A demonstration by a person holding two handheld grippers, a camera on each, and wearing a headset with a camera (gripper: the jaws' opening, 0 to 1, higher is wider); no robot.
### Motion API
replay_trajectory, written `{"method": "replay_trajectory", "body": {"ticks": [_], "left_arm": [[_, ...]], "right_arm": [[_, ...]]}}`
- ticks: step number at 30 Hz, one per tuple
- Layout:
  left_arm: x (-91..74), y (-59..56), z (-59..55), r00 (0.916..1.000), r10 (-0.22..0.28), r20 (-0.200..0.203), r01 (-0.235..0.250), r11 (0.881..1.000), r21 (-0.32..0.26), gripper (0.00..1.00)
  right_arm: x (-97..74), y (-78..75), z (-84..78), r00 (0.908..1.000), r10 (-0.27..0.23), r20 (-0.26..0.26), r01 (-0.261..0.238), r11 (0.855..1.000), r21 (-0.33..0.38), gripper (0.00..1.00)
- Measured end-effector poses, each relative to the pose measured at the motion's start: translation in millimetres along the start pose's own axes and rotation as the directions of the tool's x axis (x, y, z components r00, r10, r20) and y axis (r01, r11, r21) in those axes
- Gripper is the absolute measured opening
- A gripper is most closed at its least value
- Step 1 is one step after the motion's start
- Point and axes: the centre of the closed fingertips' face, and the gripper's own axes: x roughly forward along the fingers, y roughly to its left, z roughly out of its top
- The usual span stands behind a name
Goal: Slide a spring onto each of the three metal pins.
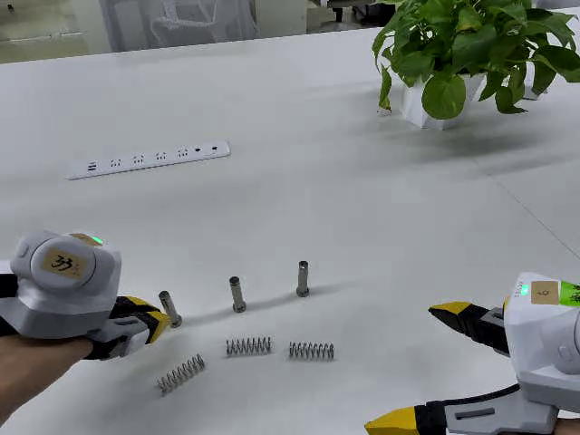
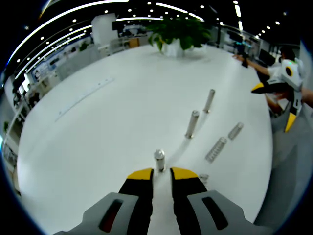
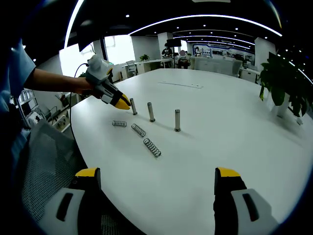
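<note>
Three metal pins stand upright in a row on the white table: the left pin [image 1: 169, 308], the middle pin [image 1: 237, 294] and the right pin [image 1: 303, 278]. Three springs lie loose in front of them: the left spring [image 1: 181, 373], the middle spring [image 1: 248, 345] and the right spring [image 1: 312, 350]. My left gripper [image 1: 154, 319] is low at the left pin [image 2: 159, 160]. Its jaws stand a narrow gap apart, with the pin just ahead of the tips. My right gripper [image 1: 420, 366] hovers wide open at the near right, away from the springs, with nothing between its jaws.
A white power strip [image 1: 149, 159] lies at the far left. A potted plant [image 1: 462, 54] stands at the far right. The table's near edge [image 3: 122, 196] runs just under my right gripper, with a mesh chair [image 3: 44, 166] beside it.
</note>
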Motion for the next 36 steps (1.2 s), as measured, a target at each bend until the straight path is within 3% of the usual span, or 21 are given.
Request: {"method": "replay_trajectory", "body": {"ticks": [3,12,17,20,22,28,36], "left_arm": [[-2.2,-1.6,1.3,0.9999,-0.002,0.015,0.002,1.0,-0.004,0.19],[-5.7,-9.5,-1.3,0.9987,-0.024,0.045,0.025,1.0,-0.009,0.55],[-8.2,-21.3,-1.9,0.9938,-0.072,0.085,0.075,0.997,-0.029,0.79],[-6.8,-28.5,-4.1,0.9893,-0.103,0.103,0.104,0.995,-0.002,1.0],[-9.9,-32.5,-7.4,0.9874,-0.119,0.105,0.116,0.993,0.027,1.0],[-16.9,-35.7,-9.4,0.9835,-0.123,0.133,0.125,0.992,-0.003,1.0],[-35.2,-35.3,-1.0,0.9717,-0.082,0.221,0.09,0.996,-0.027,1.0]], "right_arm": [[-0.1,-0.1,0.4,1.0,-0.001,0.001,0.001,1.0,-0.002,0.98],[-0.4,-0.5,1.6,1.0,-0.001,0.005,0.001,1.0,-0.003,0.98],[-0.6,-0.5,2.0,1.0,0.001,0.006,-0.001,1.0,-0.004,0.99],[-0.4,-0.4,2.0,1.0,0.003,0.002,-0.003,1.0,-0.009,0.99],[0.0,-0.4,1.9,1.0,0.005,-0.002,-0.005,1.0,-0.013,0.99],[0.2,-2.5,5.4,1.0,0.005,-0.002,-0.005,1.0,-0.024,0.99],[0.1,-8.0,10.5,1.0,0.001,0.0,-0.001,0.999,-0.033,0.99]]}}
